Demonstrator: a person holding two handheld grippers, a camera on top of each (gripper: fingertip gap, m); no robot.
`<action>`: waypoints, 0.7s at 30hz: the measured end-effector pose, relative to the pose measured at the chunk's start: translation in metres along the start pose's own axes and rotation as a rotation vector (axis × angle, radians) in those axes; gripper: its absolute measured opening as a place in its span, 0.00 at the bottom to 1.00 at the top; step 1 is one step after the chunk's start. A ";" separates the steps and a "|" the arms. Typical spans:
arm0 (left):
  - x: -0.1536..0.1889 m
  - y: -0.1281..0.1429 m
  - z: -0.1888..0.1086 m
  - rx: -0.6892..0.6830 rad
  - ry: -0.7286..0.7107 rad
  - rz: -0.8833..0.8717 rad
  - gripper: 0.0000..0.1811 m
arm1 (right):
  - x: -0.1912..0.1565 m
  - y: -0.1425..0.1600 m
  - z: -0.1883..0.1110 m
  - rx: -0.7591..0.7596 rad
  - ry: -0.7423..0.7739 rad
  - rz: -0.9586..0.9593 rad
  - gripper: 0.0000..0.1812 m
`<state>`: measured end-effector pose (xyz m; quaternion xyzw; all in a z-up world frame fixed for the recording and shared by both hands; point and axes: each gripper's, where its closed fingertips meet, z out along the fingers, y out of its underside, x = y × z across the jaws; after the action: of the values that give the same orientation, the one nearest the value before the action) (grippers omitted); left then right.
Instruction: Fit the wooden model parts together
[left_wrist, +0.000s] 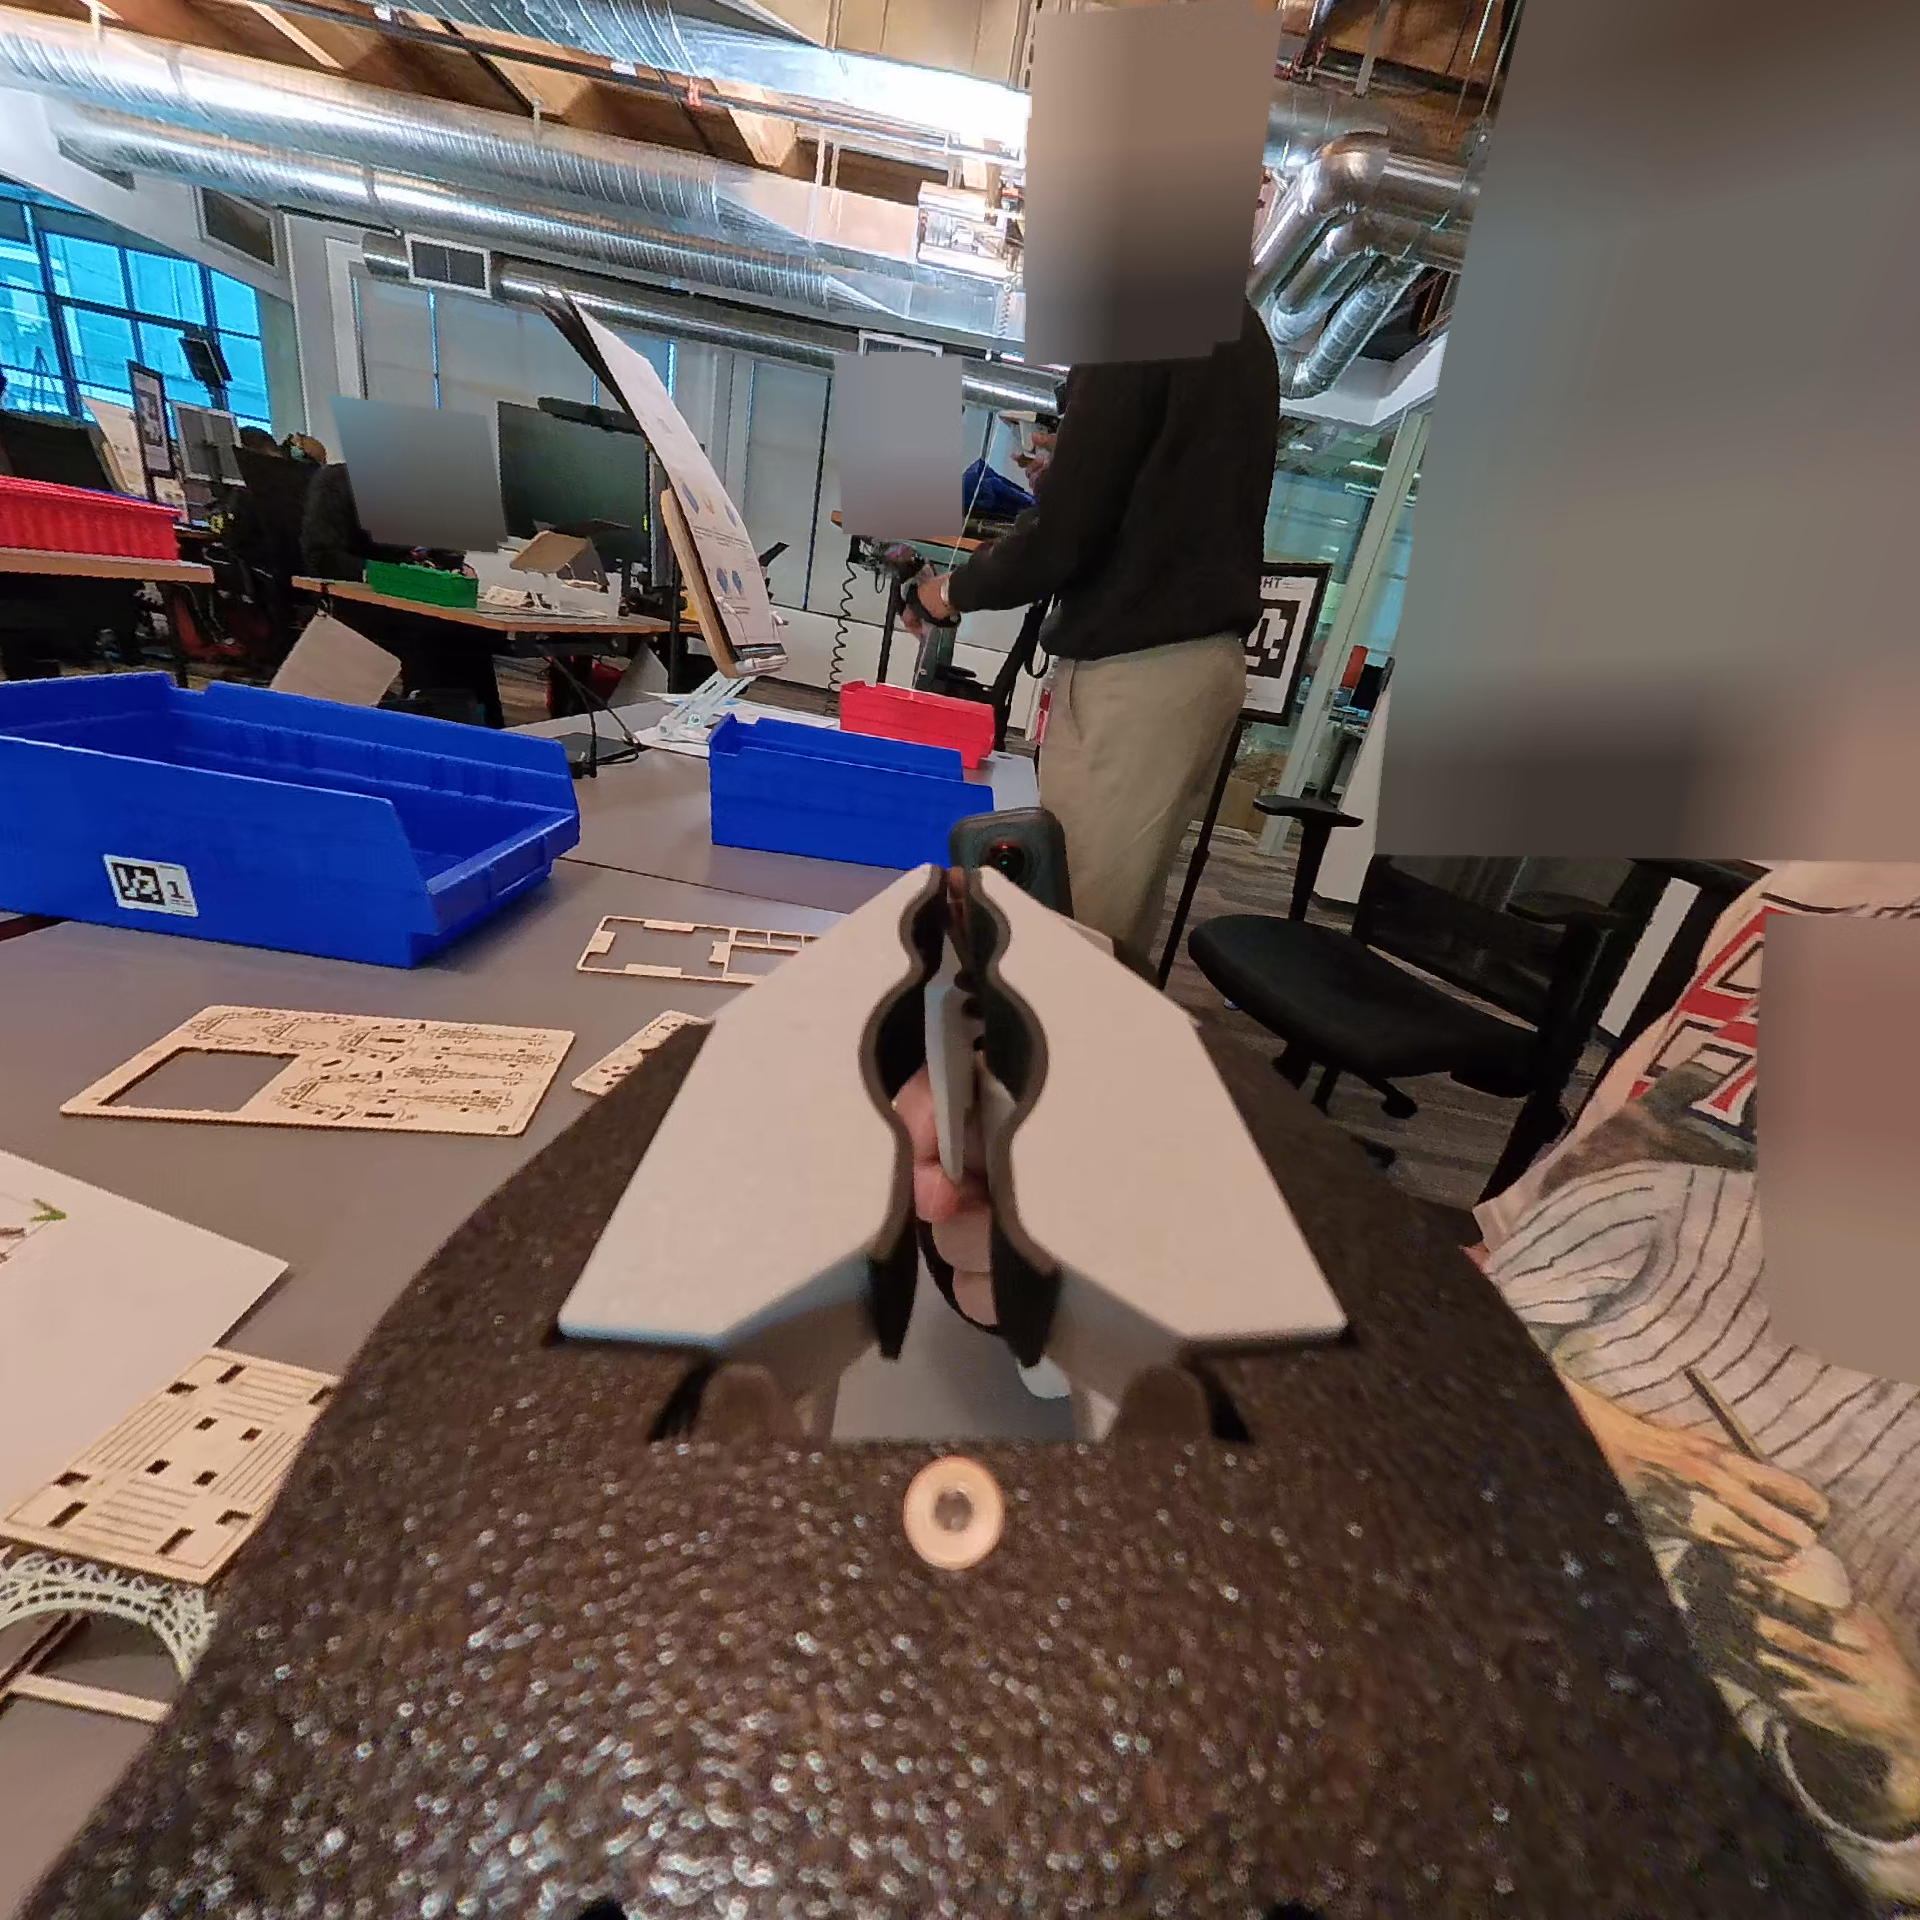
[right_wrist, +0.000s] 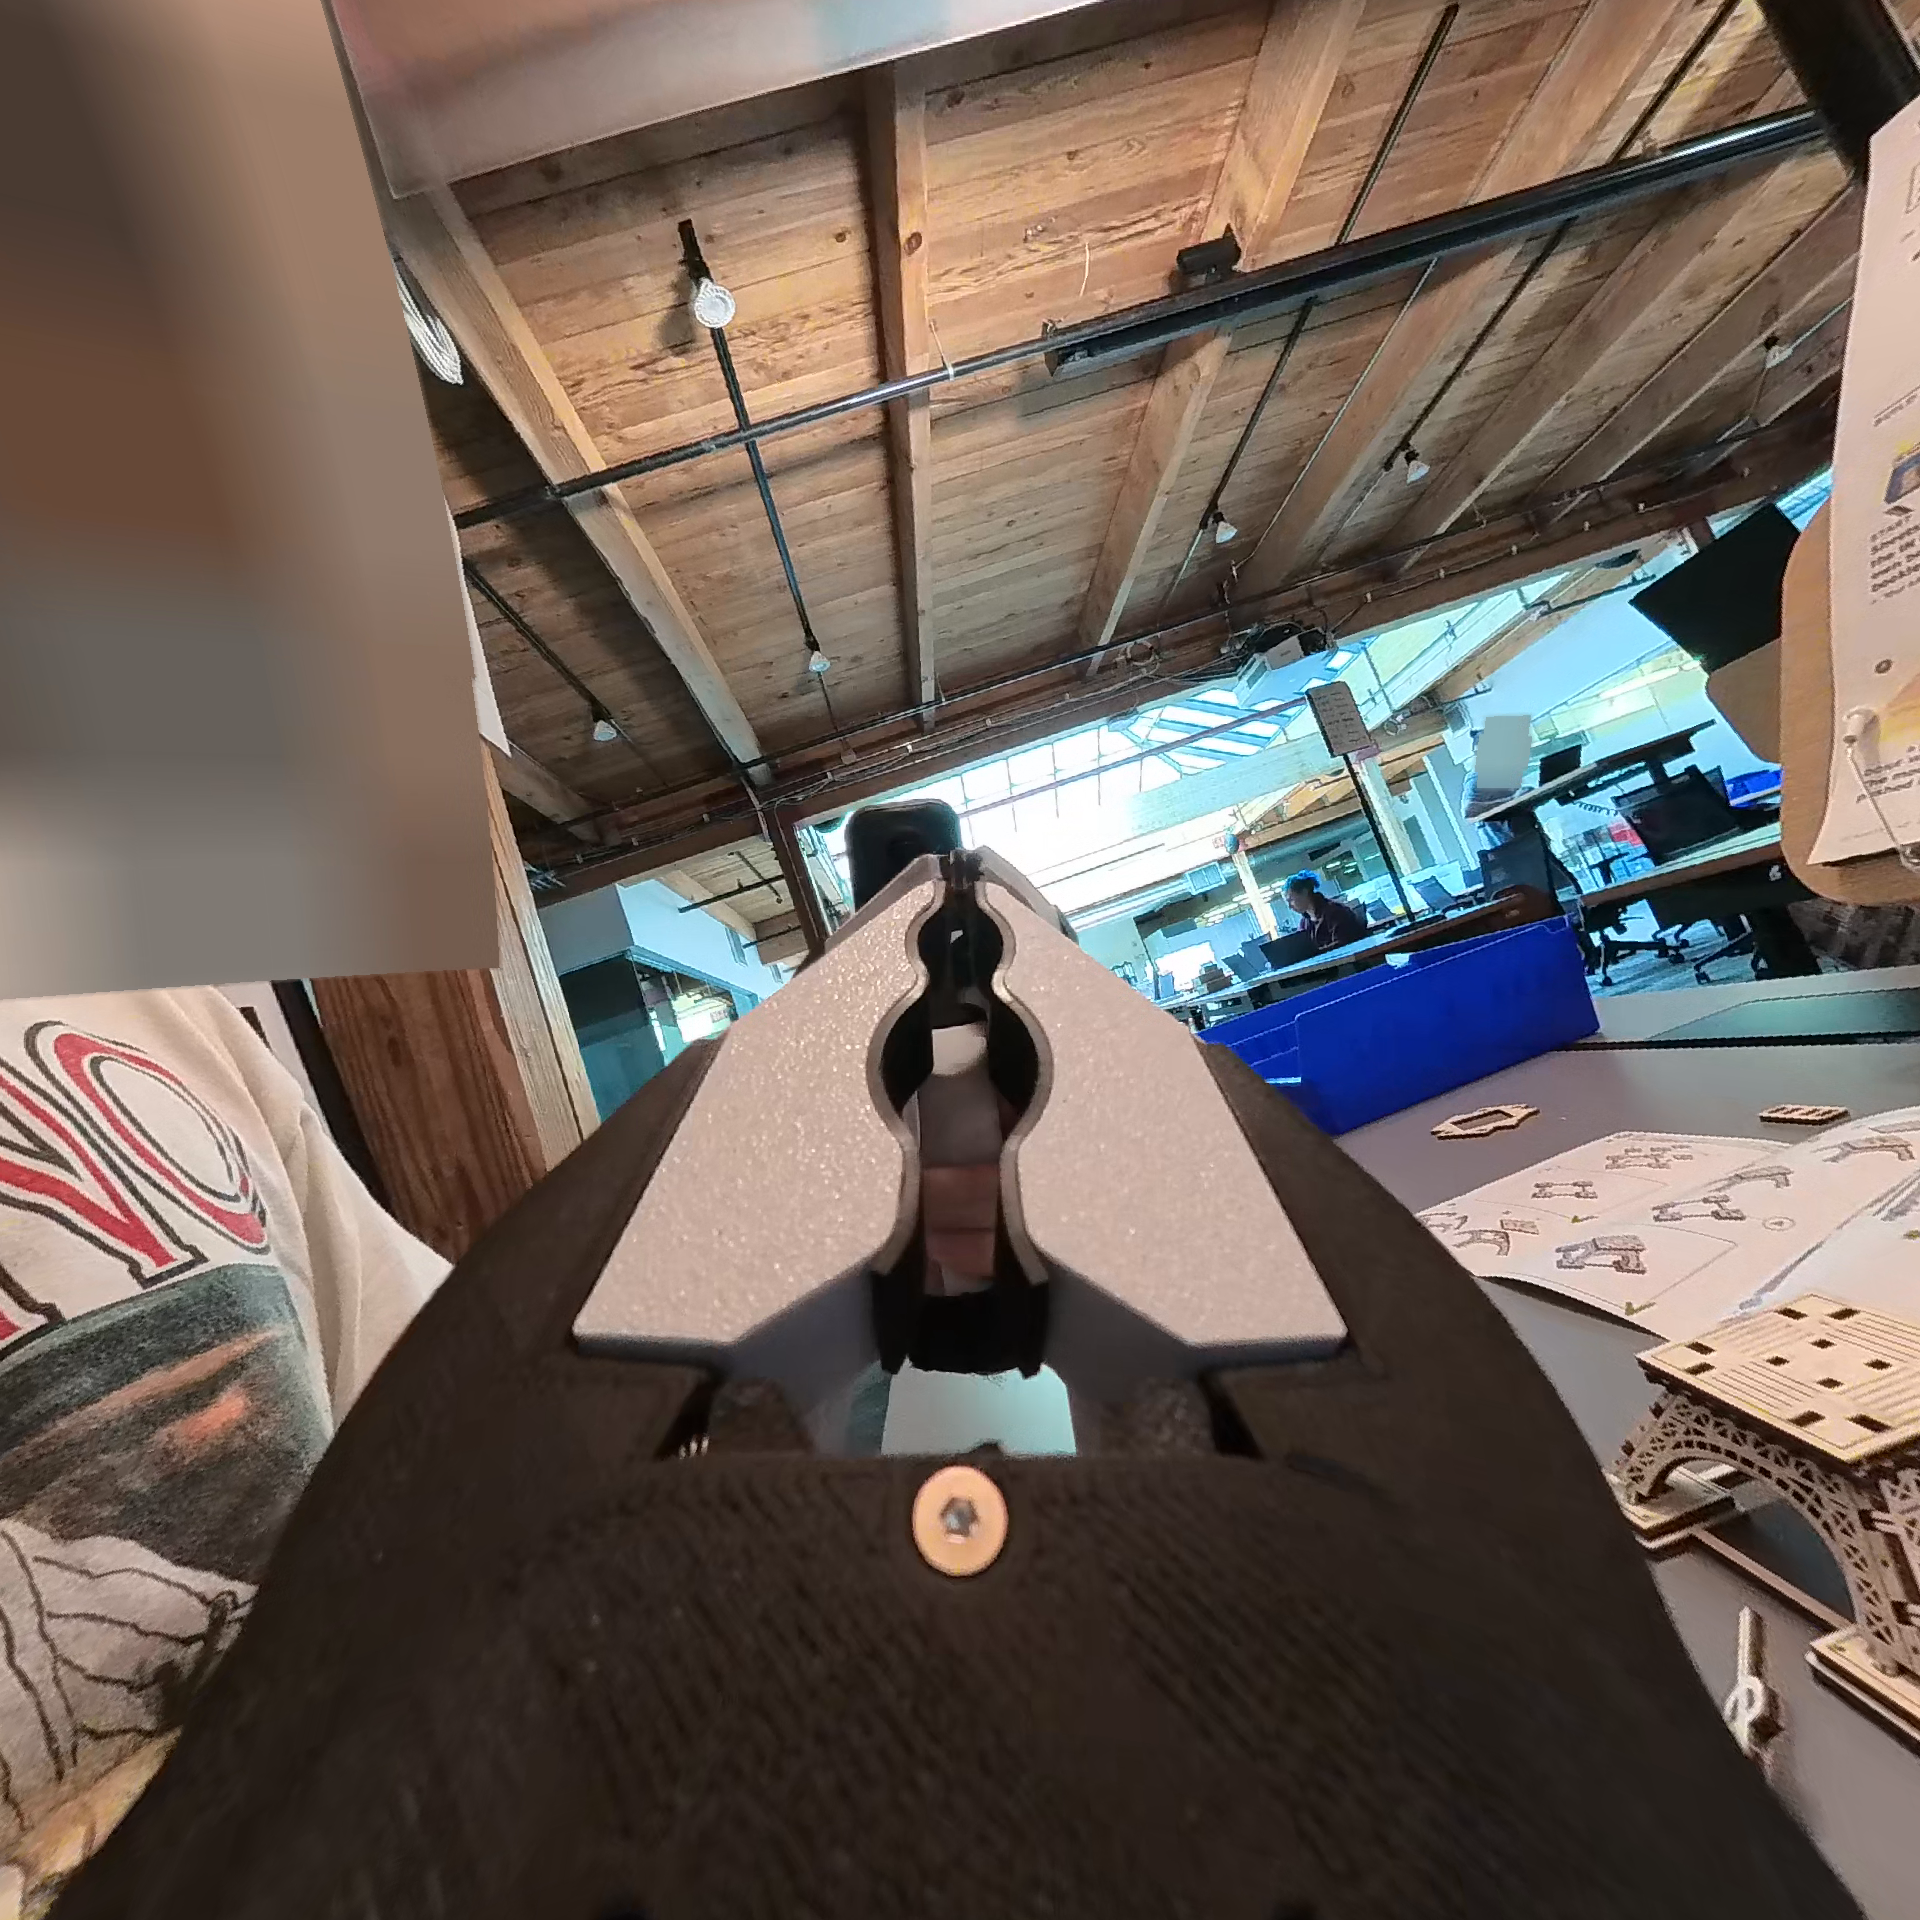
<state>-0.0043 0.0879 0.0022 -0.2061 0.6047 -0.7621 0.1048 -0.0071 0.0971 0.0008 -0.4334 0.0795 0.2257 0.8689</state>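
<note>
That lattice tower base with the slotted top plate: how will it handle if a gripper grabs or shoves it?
The tower base looks fragile: its legs are thin open lattice, so a squeeze there may snap struts. Probably light, being thin cut wood. The slotted top plate sits wide over splayed legs, so a push likely slides it across the table rather than tipping it.

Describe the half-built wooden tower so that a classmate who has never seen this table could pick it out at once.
Start at the grey table and find the open instruction booklet. Just in front of it stands the wooden tower: arched lattice legs under a flat slotted deck. Unlike the flat cut-out wooden sheets nearby, it stands upright.
</note>
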 end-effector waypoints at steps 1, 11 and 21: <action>0.000 0.000 0.000 0.000 0.004 -0.002 0.00 | 0.000 0.000 0.000 -0.001 -0.001 -0.001 0.00; 0.002 0.001 -0.001 0.004 0.042 -0.046 0.00 | -0.001 0.002 0.000 -0.015 0.008 -0.037 0.00; -0.010 0.001 -0.010 0.037 0.012 -0.114 0.00 | 0.021 0.008 -0.018 -0.215 0.174 -0.100 0.07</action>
<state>0.0000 0.1008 -0.0021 -0.2337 0.5784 -0.7792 0.0615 0.0093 0.0941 -0.0227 -0.5455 0.1080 0.1508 0.8173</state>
